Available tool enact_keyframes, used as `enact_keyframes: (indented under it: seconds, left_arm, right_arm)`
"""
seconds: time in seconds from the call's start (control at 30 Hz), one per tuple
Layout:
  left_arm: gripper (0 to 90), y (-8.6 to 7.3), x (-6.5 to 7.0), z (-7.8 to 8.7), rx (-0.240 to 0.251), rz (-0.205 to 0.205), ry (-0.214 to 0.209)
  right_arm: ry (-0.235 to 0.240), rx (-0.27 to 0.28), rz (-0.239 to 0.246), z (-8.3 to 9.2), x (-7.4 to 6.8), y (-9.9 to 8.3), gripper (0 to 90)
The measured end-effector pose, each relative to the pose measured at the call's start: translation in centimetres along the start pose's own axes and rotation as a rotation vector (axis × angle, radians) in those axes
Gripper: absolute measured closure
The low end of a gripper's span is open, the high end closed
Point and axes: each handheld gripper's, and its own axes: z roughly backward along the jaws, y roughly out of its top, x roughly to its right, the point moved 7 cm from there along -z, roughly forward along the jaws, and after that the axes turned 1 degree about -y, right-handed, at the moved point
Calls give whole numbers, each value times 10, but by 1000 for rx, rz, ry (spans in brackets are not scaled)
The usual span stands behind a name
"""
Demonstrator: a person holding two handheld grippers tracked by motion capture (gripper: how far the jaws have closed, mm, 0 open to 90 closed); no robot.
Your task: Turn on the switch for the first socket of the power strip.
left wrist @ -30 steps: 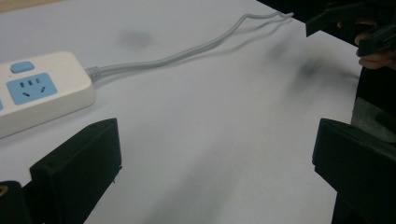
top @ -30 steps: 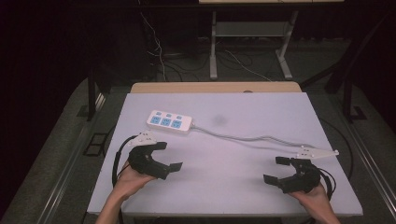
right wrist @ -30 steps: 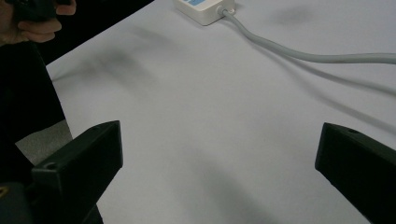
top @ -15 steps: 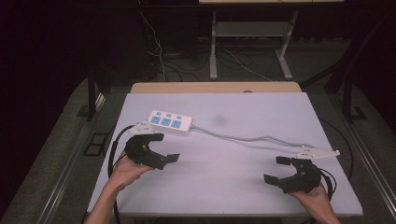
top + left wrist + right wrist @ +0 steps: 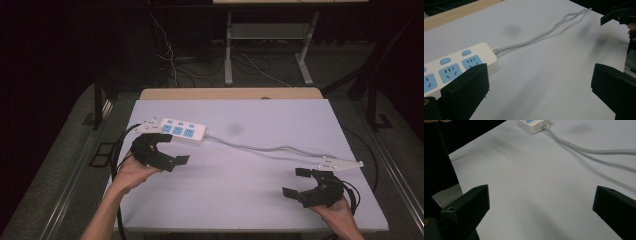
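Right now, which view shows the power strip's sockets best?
The left gripper view: the power strip sits close, blue sockets and switches sharp, partly behind one jaw. The high view shows the whole strip, small, by the left gripper. The right gripper view catches just its cable end.

White power strip (image 5: 179, 130) w/ blue sockets, grey cord (image 5: 265, 148), pale lavender table (image 5: 240, 190), black jaws.
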Motion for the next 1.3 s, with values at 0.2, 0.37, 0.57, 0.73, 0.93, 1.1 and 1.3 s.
enact_keyframes:
  seconds: [0.2,0.37,0.57,0.73,0.93,1.1,1.3]
  left_arm:
    - [2,6,-6,-2,-23,-12,8]
    - [5,9,-13,-3,-44,-13,26]
    - [7,16,-27,-5,-57,4,46]
    - [7,18,-36,-7,-75,10,53]
    - [8,24,-42,-12,-106,-1,63]
    - [17,31,-47,-12,-122,-24,79]
    - [23,36,-56,-14,-141,-35,92]
  right_arm:
    - [-2,0,2,0,0,0,4]
    - [-4,0,2,1,0,0,4]
    - [-6,-1,5,0,0,-1,4]
    - [-8,-1,9,1,0,-1,4]
    - [-10,-4,12,2,0,-2,4]
    - [-11,0,10,3,1,-2,4]
    - [-9,-13,20,0,-2,-3,4]
